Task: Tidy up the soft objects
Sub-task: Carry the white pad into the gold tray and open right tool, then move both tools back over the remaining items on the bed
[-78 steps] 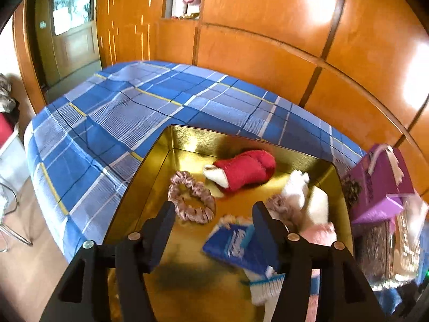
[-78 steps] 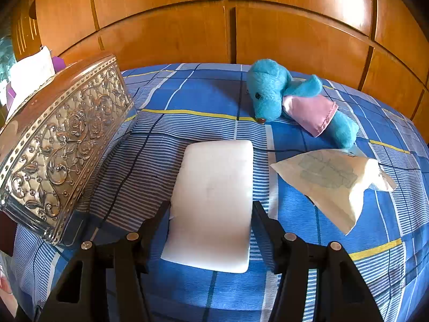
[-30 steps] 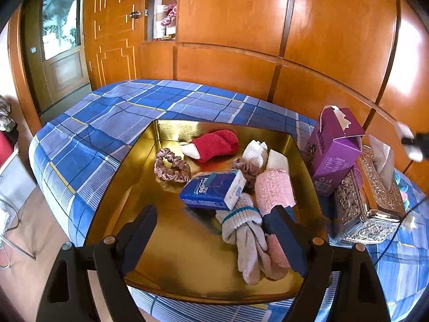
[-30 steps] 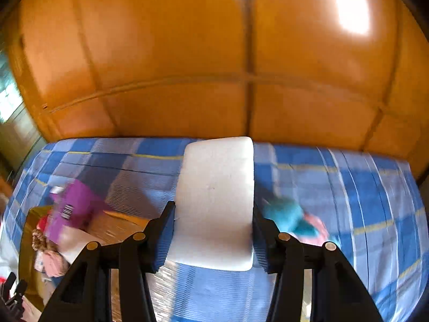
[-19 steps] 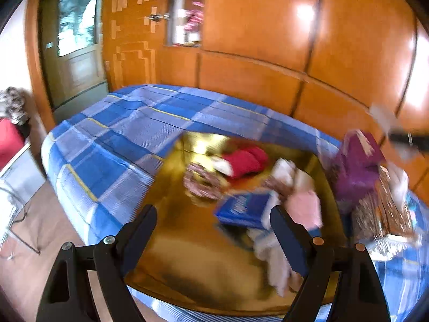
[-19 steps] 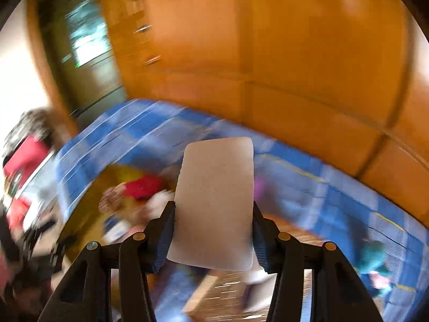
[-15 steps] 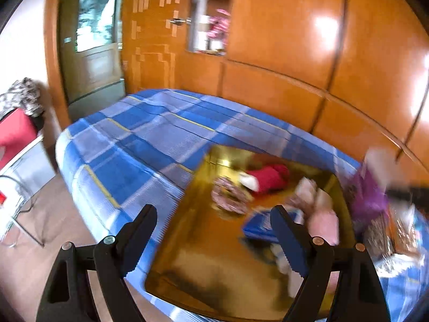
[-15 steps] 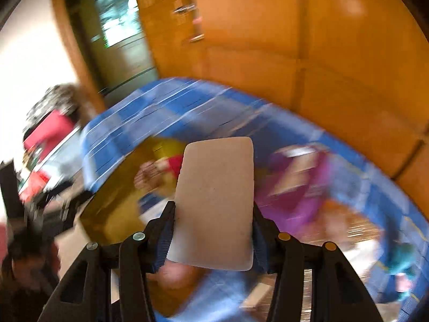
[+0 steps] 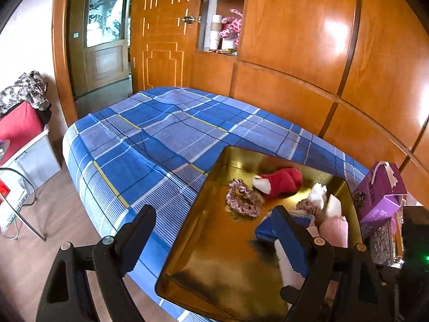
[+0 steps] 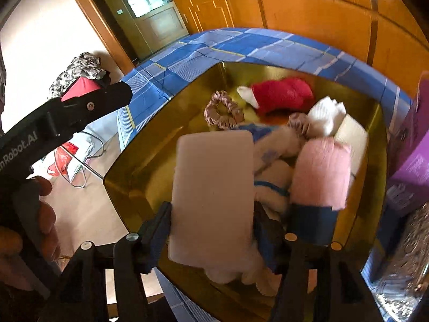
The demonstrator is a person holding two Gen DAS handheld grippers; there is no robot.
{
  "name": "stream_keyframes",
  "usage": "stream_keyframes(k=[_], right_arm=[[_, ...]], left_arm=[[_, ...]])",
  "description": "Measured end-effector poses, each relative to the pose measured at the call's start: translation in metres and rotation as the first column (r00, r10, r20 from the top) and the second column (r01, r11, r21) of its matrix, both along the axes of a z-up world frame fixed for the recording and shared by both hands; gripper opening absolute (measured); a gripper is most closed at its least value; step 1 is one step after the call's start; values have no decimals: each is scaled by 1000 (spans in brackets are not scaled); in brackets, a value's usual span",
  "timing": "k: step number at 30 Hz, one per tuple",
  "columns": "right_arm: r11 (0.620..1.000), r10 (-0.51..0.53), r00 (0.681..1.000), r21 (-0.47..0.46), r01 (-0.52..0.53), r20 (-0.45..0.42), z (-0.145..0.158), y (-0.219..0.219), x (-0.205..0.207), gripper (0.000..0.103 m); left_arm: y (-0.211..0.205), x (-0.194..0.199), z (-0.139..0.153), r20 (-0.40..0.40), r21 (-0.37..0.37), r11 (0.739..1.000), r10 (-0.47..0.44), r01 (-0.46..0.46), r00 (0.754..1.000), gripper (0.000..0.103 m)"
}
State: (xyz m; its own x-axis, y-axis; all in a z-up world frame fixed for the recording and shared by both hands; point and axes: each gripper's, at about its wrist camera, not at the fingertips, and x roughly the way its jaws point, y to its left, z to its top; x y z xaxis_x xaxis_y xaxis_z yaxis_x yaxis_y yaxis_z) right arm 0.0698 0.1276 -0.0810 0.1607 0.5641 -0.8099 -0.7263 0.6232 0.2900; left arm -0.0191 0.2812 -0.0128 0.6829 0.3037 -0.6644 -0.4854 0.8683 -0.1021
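Showing only rightward: white sponge (image 10: 213, 198) over gold tray (image 10: 139, 161).

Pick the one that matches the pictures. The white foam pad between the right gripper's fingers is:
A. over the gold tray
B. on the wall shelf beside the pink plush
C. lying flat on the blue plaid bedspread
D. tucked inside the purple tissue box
A: in the right wrist view the white foam pad sits between the right gripper fingers with the gold tray behind it.
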Motion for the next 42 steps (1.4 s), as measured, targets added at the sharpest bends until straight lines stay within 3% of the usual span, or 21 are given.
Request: stream_keyframes(k=[4, 11, 18, 23, 27, 33, 38, 42], right_arm=[[999, -22, 1000, 30, 23, -22, 2, -11, 1, 71], [996, -80, 997, 47, 80, 1, 11, -35, -8, 71], [983, -183, 959, 55, 175, 216, 39, -71, -33, 71], [965, -263, 919, 83, 250, 293, 56, -106, -39, 71], [939, -343, 874, 117, 323, 344, 69, -140, -42, 71], [881, -473, 807, 162, 445, 353, 78, -196, -41, 71], [800, -596, 728, 177, 573, 339, 75, -256, -41, 71], [712, -692, 647, 157, 684, 320, 64, -307, -44, 71]], left_arm=[[-4, 0, 1, 1, 2, 1000, -7, 7, 1000, 88], [-13, 0, 5, 12, 7, 1000, -27, 27, 1000, 88], [-35, 0, 13, 26, 39, 995, -88, 86, 996, 88], [-53, 1, 16, 26, 53, 990, -135, 133, 991, 88], [-68, 1, 18, 26, 65, 982, -180, 178, 983, 88], [-89, -1, 20, 15, 84, 969, -234, 232, 972, 88], [-103, 0, 21, 9, 99, 958, -272, 269, 962, 88], [-115, 0, 24, 5, 111, 949, -299, 296, 954, 88]])
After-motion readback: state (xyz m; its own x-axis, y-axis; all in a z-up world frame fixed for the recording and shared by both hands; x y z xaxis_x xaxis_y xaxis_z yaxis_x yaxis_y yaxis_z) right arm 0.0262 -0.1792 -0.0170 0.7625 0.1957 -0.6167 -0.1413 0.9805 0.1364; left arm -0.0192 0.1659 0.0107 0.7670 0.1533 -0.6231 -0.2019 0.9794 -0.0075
